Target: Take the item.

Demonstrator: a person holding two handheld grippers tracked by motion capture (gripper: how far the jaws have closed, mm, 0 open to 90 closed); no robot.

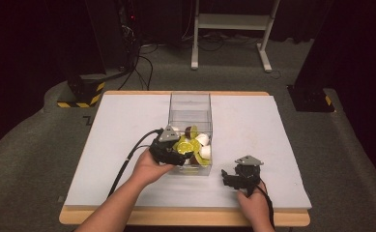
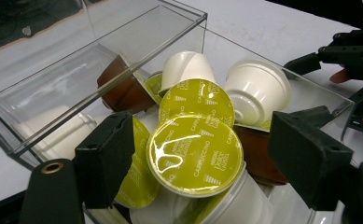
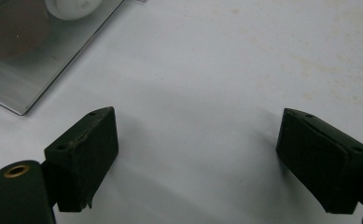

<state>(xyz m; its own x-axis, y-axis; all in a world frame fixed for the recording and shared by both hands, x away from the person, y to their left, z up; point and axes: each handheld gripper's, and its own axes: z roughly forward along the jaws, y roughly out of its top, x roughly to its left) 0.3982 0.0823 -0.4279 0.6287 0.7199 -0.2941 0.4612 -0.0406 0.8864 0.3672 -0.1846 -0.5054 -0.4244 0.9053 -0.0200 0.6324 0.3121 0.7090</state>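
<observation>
Green-lidded capsule [image 2: 194, 155] betw left claw [image 2: 202, 158] pads, untouched

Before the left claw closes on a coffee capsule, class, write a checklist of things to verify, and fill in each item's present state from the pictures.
1. Left claw astride a capsule: ok, the top green-lidded capsule sits between its jaws.
2. Pads pressing on that capsule: not ok, gaps show on both sides.
3. Clear box upright on the table, open at the top: ok.
4. Neighbouring capsules clear of the jaws: not ok, another green lid lies against the left jaw.
5. Right claw out of the way: ok, open over bare table beside the box.
6. Capsule free to lift: cannot tell.
</observation>
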